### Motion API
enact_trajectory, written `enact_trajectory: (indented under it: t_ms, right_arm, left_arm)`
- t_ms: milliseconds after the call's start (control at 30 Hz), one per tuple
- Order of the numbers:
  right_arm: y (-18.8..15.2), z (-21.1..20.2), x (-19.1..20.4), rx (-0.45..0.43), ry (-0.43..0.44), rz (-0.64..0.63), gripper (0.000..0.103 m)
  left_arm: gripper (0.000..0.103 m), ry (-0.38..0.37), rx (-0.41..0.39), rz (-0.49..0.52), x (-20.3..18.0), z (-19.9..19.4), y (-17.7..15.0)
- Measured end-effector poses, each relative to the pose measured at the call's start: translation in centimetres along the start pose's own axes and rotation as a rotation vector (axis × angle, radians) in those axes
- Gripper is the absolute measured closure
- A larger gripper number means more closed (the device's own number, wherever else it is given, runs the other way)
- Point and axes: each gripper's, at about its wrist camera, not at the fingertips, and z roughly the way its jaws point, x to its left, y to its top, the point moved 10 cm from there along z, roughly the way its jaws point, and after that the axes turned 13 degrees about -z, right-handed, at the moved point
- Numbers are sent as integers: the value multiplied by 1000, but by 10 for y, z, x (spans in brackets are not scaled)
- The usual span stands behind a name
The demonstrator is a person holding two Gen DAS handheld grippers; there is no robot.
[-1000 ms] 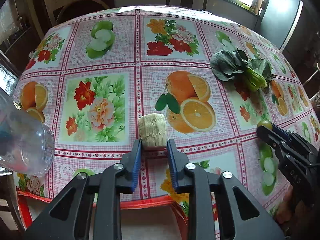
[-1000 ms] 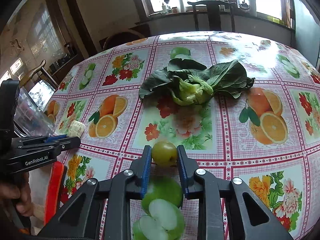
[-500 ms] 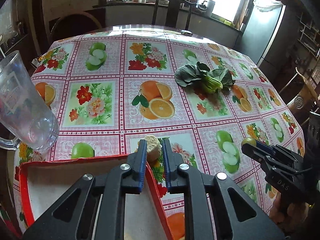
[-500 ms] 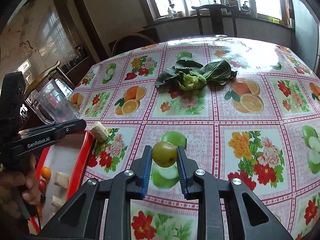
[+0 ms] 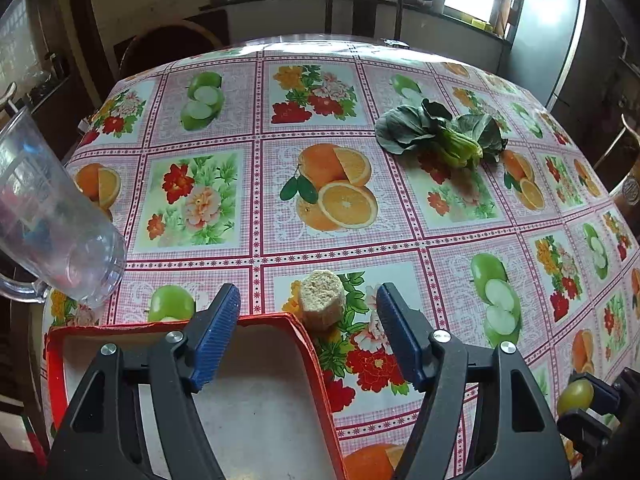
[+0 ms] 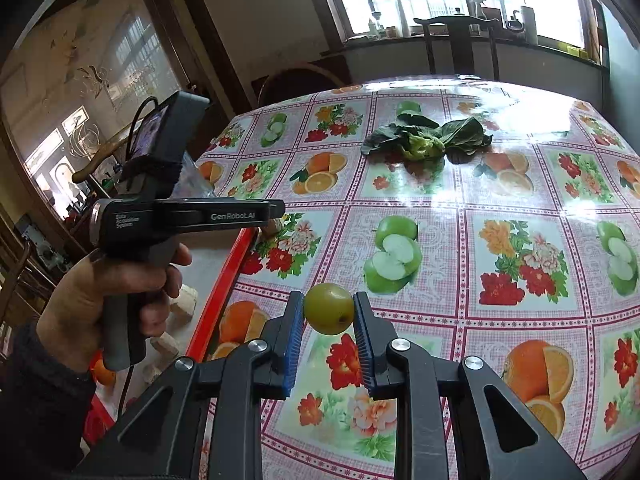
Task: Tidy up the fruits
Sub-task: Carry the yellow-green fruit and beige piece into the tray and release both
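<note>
My left gripper (image 5: pixel 308 324) is open and empty above the red tray's far corner (image 5: pixel 288 318). A beige cut fruit chunk (image 5: pixel 321 298) stands on the tablecloth just outside that corner, between the spread jaws. My right gripper (image 6: pixel 329 312) is shut on a small round green fruit (image 6: pixel 329 308) and holds it above the table, right of the tray's red rim (image 6: pixel 224 284). The green fruit also shows at the lower right of the left wrist view (image 5: pixel 575 396). The tray holds several beige chunks (image 6: pixel 184 304) and an orange fruit (image 6: pixel 105 374).
A bunch of leafy greens (image 5: pixel 444 132) lies on the fruit-patterned tablecloth at the far right. A clear plastic jug (image 5: pixel 52 232) stands at the table's left edge. The hand-held left gripper (image 6: pixel 188 216) hangs over the tray. Chairs stand around the table.
My left gripper has opened and let go of the beige chunk, which now sits on the cloth beside the tray corner. My right gripper has carried the green fruit nearer the tray.
</note>
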Motion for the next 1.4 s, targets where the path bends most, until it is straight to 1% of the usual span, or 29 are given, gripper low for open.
enact_trajectory:
  t_ms: [33,67,100,133,167,200,267,400,600,867,1133,1400]
  right_arm:
    - [-2,0,0,4,1,5,78]
    - [-3,1,-1,7,0,9,78]
    - [-4,1,-1,9,1,13,78]
    - [-6,0,-2,9,2,18,78]
    - [-6,-1,-2,7,4,22,78]
    - [-6,-3,-2,3,6,24,78]
    - [-6,-6,-2,-5,9,30,78]
    - [-6,-16,-3,-22,9,43,78]
    - [-8,-29,3,-44,22,49,78]
    - [-17,-41,18,-51,45,44,78]
    - [-20,-54,43,-68,75,12,78]
    - [-26,-57,68,-65,111,-13,78]
  left_arm:
    - [34,17,-6,18,-2,3,0]
    - [40,37,-7,36,-3,6,-1]
    - [50,62,-13,57,-3,9,-1]
    - [54,87,-19,74,-3,10,0]
    - [62,98,-21,85,-2,12,0]
    - [71,95,-21,90,-2,12,1]
    - [78,72,-16,97,-4,11,1]
    - [78,41,-39,96,-10,1,0]
    - [79,-53,-79,63,-20,-32,-3]
    - [79,-144,-137,34,-23,-86,-33]
    - [79,-200,-177,-39,-5,-131,-69]
    - [79,-192,-196,-109,19,-154,-99]
